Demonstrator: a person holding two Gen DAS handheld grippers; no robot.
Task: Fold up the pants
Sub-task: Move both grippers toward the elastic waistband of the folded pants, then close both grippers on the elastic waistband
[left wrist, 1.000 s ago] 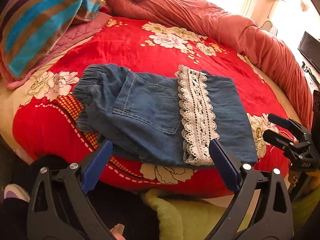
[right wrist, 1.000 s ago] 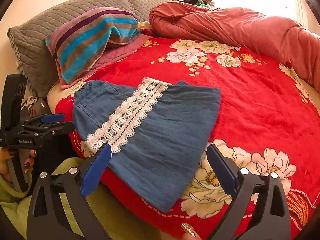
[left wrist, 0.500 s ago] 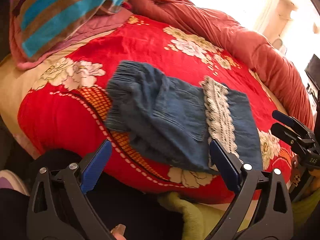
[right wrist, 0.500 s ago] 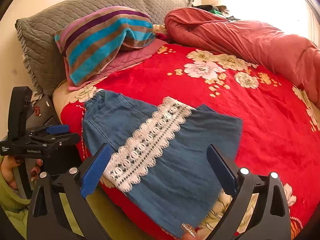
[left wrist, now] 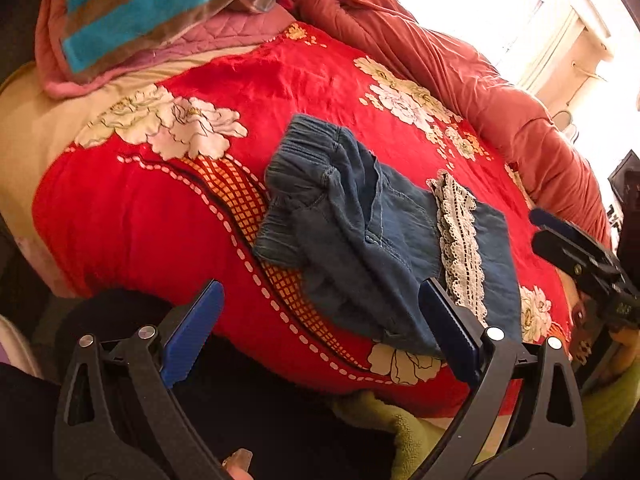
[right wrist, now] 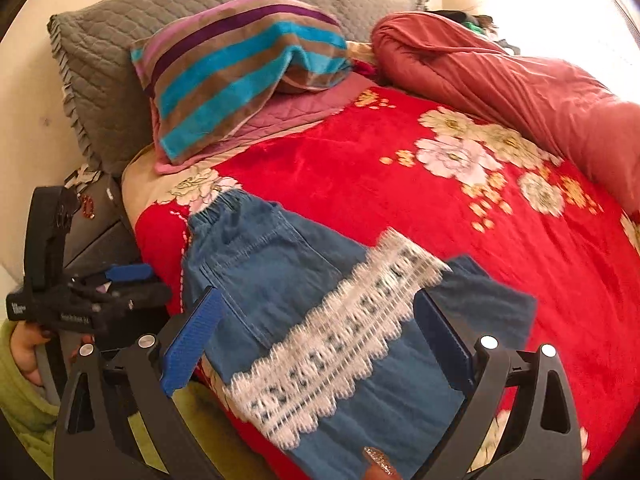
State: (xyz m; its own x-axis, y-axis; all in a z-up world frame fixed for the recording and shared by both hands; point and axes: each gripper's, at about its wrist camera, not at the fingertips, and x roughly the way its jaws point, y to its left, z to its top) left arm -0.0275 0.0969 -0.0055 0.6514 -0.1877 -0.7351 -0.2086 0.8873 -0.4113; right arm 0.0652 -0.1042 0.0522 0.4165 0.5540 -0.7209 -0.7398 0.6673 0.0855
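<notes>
Left tongs [left wrist: 320,324]: I see my blue fingers spread wide, holding nothing, just off the near edge of the bed.
Right tongs [right wrist: 316,332]: I see these spread wide too, holding nothing, hanging over the pants.
Pants [left wrist: 384,240]: blue jeans folded into a small pile, near the front edge of the red flower blanket [left wrist: 280,80].
Lace [right wrist: 340,356]: a white band across the jeans.
Pillow [right wrist: 240,68]: striped, far left.
Quilt [right wrist: 520,80]: pinkish red, bunched along the far right.
</notes>
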